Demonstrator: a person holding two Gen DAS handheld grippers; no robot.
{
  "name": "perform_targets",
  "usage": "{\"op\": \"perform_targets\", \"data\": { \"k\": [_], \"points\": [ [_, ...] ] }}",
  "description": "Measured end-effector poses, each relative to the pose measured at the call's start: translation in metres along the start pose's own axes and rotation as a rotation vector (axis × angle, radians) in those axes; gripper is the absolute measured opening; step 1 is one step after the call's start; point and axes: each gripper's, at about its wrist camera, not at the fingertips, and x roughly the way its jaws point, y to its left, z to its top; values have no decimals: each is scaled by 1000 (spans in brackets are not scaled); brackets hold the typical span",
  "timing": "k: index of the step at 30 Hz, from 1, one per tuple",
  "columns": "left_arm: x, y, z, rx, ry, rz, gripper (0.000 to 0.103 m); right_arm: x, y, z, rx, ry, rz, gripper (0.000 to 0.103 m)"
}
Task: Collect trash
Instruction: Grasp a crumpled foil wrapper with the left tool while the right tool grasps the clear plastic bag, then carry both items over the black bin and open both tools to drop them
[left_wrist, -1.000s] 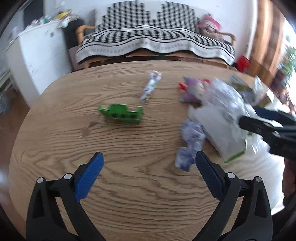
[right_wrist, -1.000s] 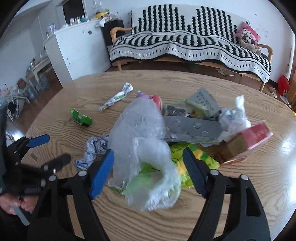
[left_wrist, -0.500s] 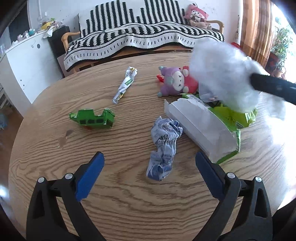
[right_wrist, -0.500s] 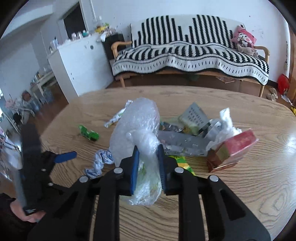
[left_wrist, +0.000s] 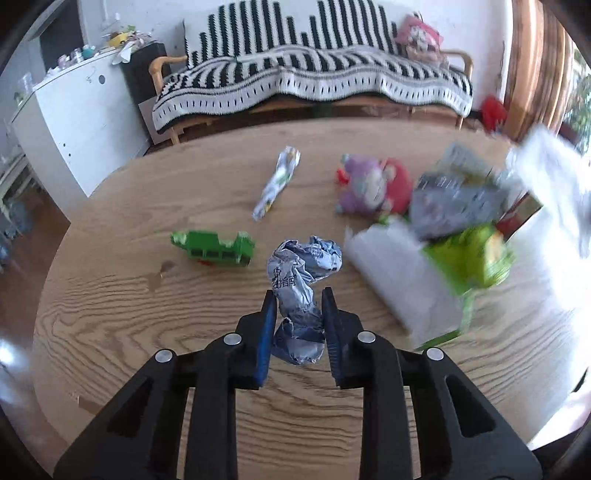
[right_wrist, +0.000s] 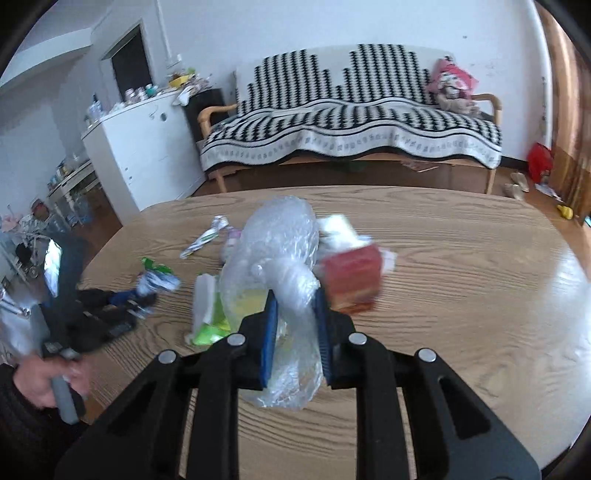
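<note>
1. The left gripper (left_wrist: 298, 314) is closing on a crumpled ball of printed paper (left_wrist: 301, 280); the wad sits between the blue pads with its lower half pinched, and its upper half bulges out above the fingertips
2. The right gripper (right_wrist: 295, 314) is clamped nearly shut on the gathered neck of a clear plastic bag (right_wrist: 280, 254), which billows above the fingers and hangs below them, off the wooden table (right_wrist: 461, 266)
3. Loose trash on the table: a twisted white wrapper (left_wrist: 277, 182) towards the far side, and to the right a blurred heap with a green snack packet (left_wrist: 469, 258), a white sheet (left_wrist: 399, 273) and a greyish foil pack (left_wrist: 454, 206)
4. A red carton (right_wrist: 352, 278) lies just beside the bag in the right wrist view; whether it touches the bag cannot be told through the blur
5. A green toy truck (left_wrist: 214, 248) sits just left of the paper ball and a purple-and-red plush toy (left_wrist: 373, 184) lies near the heap; I judge both as toys, not trash
6. Step in hand, as I read it: both tongs have just taken a piece each, so this is the pick-up stage, with most of the litter not yet collected
7. The next move calls for lifting the paper ball clear without clipping the truck, then bringing it to the bag; the bag's mouth is pinched, so it likely needs opening, and no bin is visible
</note>
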Motion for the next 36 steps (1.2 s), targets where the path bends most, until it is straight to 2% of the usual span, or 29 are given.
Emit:
{"op": "perform_targets", "data": {
  "k": [3, 5, 11, 15, 19, 24, 25, 29, 36],
  "points": [
    [-24, -22, 8, 22, -68, -4, 24, -27, -38, -8, 43, -23, -49, 20],
    [-40, -47, 14, 37, -104, -48, 24, -49, -69, -17, 83, -36, -90, 20],
    [-67, -160, 24, 162, -158, -209, 24, -114, -172, -58, 230, -62, -252, 20],
    [-80, -249, 10, 260, -160, -333, 24, -162, -239, -98, 337, -73, -383, 20],
    [-89, -349, -19, 389, -140, -475, 24, -203, -301, -145, 435, -58, -510, 20],
    [-92, -446, -58, 512, -111, -611, 24, -242, -368, -210, 561, -12, -620, 20],
    [-89, -471, -69, 534, -91, -639, 24, -244, -376, -217, 576, -3, -628, 20],
    [-78, -526, -103, 579, -7, -705, 24, -258, -409, -260, 669, 49, -655, 20],
    [-55, -602, -150, 672, 94, -746, 24, -251, -439, -300, 757, 145, -640, 20]
  ]
}}
